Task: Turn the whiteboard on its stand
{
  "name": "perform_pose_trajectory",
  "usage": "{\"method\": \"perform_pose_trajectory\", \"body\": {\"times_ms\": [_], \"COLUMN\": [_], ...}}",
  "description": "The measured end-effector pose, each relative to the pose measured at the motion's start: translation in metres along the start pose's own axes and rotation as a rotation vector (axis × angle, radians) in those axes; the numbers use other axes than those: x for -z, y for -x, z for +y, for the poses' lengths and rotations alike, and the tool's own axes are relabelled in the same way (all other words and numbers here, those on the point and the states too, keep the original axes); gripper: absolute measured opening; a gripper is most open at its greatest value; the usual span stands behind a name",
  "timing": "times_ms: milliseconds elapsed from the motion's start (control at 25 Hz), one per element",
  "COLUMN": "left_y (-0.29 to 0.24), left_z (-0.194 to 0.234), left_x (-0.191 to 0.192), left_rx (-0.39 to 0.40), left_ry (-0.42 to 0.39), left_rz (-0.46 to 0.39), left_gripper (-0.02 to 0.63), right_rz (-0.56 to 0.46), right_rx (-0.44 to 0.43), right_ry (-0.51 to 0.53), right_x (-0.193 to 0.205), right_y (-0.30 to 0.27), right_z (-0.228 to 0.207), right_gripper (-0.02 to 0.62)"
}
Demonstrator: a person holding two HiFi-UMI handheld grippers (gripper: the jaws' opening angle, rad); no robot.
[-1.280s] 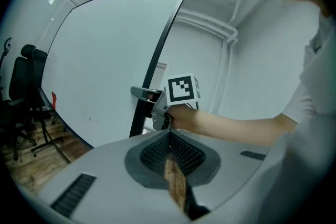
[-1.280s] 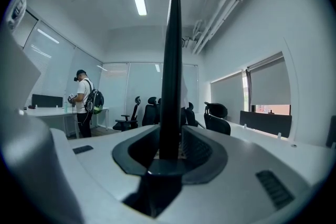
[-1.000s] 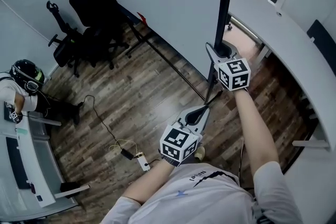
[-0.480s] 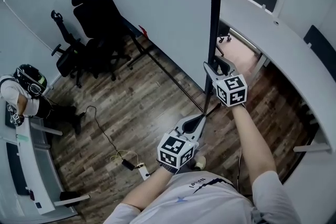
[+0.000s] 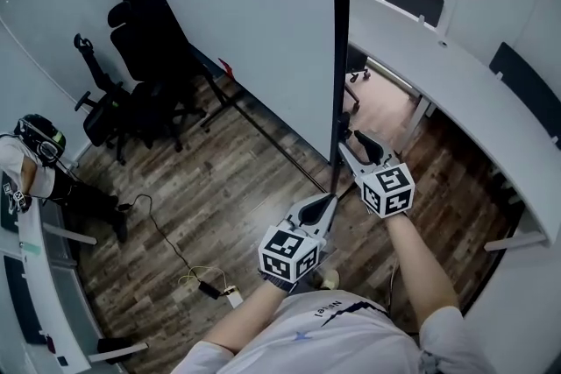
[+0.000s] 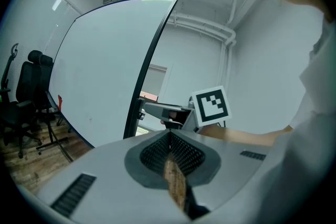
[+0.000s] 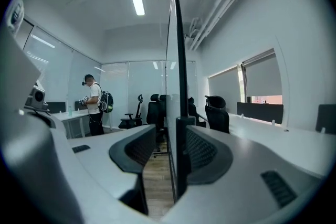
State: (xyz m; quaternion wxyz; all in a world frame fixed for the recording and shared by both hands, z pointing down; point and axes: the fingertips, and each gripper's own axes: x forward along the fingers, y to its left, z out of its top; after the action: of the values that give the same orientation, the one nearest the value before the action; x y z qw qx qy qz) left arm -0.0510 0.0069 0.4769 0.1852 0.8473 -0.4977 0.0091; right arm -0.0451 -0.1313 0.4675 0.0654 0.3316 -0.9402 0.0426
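The right tongs (image 5: 354, 145) have just been opening — the whiteboard (image 5: 250, 31) stands loose between them. Left tongs (image 5: 330, 200) — clenched, empty.

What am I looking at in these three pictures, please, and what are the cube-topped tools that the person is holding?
There is no robot here. A person holds a two-finger gripper in each hand, and each marker cube is part of its gripper. The head view comes from a camera on the person's head, looking down at both arms. The other two views come from cameras riding on the grippers.

In front stands a large white whiteboard in a black frame, on a stand. Below it is a brown wood-plank floor, and black office chairs stand nearby.

The right gripper has just been opening its fingers. They now stand wide apart with the board's black edge between them, not clamped. The left gripper has its fingers shut on nothing, held back from the board.
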Motion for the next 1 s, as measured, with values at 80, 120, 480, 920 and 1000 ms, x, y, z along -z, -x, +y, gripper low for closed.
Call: {"method": "perform_pose_trajectory", "body": {"times_ms": [80, 120, 480, 920, 1000], "left_y": [0.001, 0.001, 0.008, 0.01, 0.008], "left_z": [-0.001, -0.001, -0.005, -0.002, -0.002], "left_x": [0.001, 0.001, -0.011, -0.03, -0.031], "left_rx": [0.002, 0.002, -0.018, -0.057, -0.057], "left_ry": [0.001, 0.001, -0.006, -0.033, -0.036], "left_rz": [-0.004, -0.008, -0.06, -0.119, -0.12], "left_gripper": [0.012, 0.012, 0.012, 0.012, 0.012], "right_rz": [0.003, 0.002, 0.007, 0.007, 0.006], "right_rx": [-0.024, -0.035, -0.051, -0.055, -0.056], "right_ry": [-0.025, -0.037, -0.099, -0.113, -0.109], "right_x": [0.001, 0.001, 0.003, 0.003, 0.003], "right_y": [0.012, 0.018, 0.065, 0.085, 0.085], "right_z": [0.013, 0.02, 0.05, 0.067, 0.067], "right_gripper": [0.184, 0.183, 0.093, 0.015, 0.014]}}
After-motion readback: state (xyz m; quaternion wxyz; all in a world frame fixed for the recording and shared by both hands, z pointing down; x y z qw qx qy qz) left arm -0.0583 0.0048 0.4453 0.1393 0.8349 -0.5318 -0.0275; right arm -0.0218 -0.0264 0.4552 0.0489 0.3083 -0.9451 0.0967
